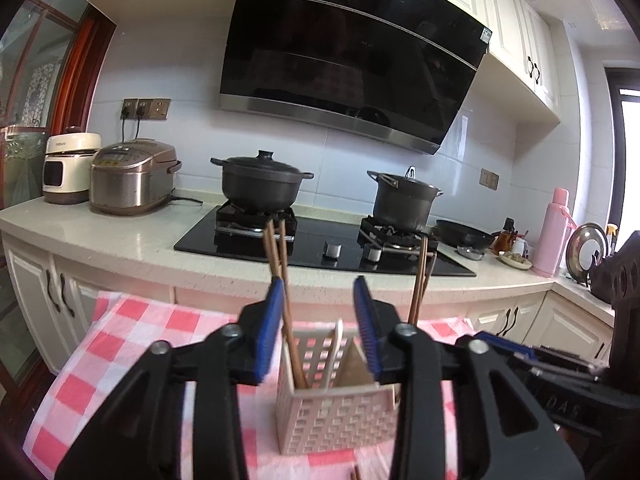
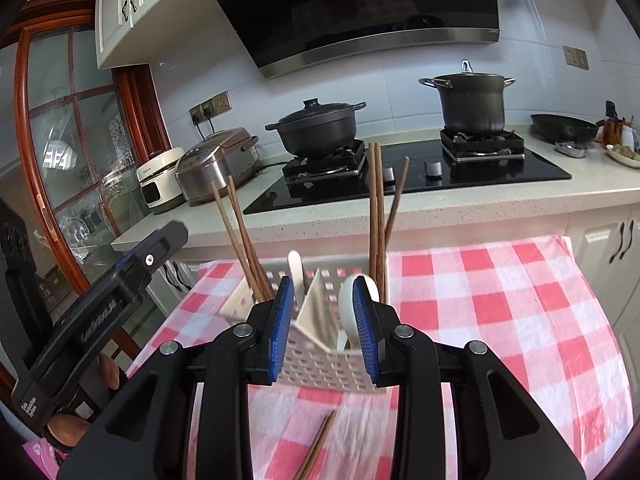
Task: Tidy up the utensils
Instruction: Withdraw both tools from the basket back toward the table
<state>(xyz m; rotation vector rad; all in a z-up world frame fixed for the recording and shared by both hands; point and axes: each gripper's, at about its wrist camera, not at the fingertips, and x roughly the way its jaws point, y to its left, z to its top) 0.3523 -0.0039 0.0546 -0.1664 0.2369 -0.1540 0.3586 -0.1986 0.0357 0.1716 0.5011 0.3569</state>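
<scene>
A white slotted utensil holder [image 1: 336, 416] stands on a pink checked cloth [image 1: 132, 320]. My left gripper [image 1: 320, 300] hovers over it, open. A pair of brown chopsticks [image 1: 280, 268] stands in the holder's left compartment, right beside the left pad but not pinched. More chopsticks [image 1: 420, 280] lean at the holder's right end. In the right wrist view my right gripper [image 2: 324, 312] is open in front of the holder [image 2: 320, 364]. A white spoon [image 2: 350, 292] stands bowl-up by its right pad. Two loose chopsticks [image 2: 316, 444] lie on the cloth below.
Behind the cloth runs a counter with a black hob [image 1: 312, 248], two dark pots [image 1: 260, 184] [image 1: 404, 200], a rice cooker [image 1: 128, 180] and a pink flask [image 1: 556, 232]. A hand [image 2: 112, 372] holds the left gripper's body [image 2: 120, 292] at the left of the right wrist view.
</scene>
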